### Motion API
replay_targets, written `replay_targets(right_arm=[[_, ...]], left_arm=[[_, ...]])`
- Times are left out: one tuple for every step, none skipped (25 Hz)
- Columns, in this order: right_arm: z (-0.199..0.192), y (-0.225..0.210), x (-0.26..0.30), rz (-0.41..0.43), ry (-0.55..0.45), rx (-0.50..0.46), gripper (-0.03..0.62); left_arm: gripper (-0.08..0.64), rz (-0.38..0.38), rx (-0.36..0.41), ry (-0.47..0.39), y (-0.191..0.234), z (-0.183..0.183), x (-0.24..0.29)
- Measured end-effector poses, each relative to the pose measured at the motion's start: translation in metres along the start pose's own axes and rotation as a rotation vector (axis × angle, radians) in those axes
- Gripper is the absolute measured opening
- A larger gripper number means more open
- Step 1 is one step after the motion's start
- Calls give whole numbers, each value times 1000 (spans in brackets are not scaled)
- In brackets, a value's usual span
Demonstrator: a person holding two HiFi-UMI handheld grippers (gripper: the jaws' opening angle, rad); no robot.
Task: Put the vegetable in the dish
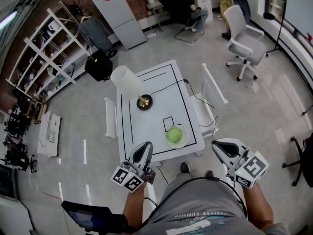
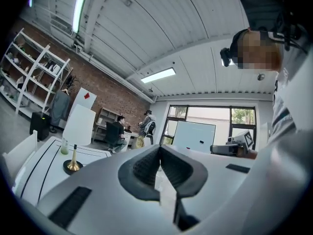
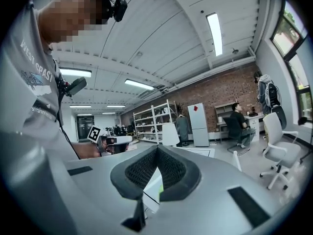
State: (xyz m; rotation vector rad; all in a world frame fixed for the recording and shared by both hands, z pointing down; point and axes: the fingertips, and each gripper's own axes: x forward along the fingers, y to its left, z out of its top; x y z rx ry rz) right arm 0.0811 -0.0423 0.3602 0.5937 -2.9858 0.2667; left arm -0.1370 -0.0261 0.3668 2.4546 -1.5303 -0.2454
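Holding nothing, left gripper (image 1: 145, 147) and right gripper (image 1: 217, 145) jaws meet; round vegetable (image 1: 174, 135) fills dish (image 1: 186, 140).

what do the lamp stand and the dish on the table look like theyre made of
Lamp stand: likely metal, with a shiny brass-gold stem on a round, glossy black base. Dish: pale and smooth, probably ceramic or plastic; it is too small in the pictures to tell which.

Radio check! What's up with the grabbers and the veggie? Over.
Left gripper shut, empty; right gripper shut, empty. Vegetable already in the dish on the table. Lamp stands well clear.
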Motion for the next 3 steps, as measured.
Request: replay_targets(right_arm=[[-1,3,-5,3,1,0,6],[-2,6,-10,7,2,-1,6],[-3,8,-15,10,4,-2,6]], left_arm=[[8,7,2,-2,-5,0,-5],[8,15,4,-4,-10,-1,-10],[8,22,5,-6,-14,-1,-15]])
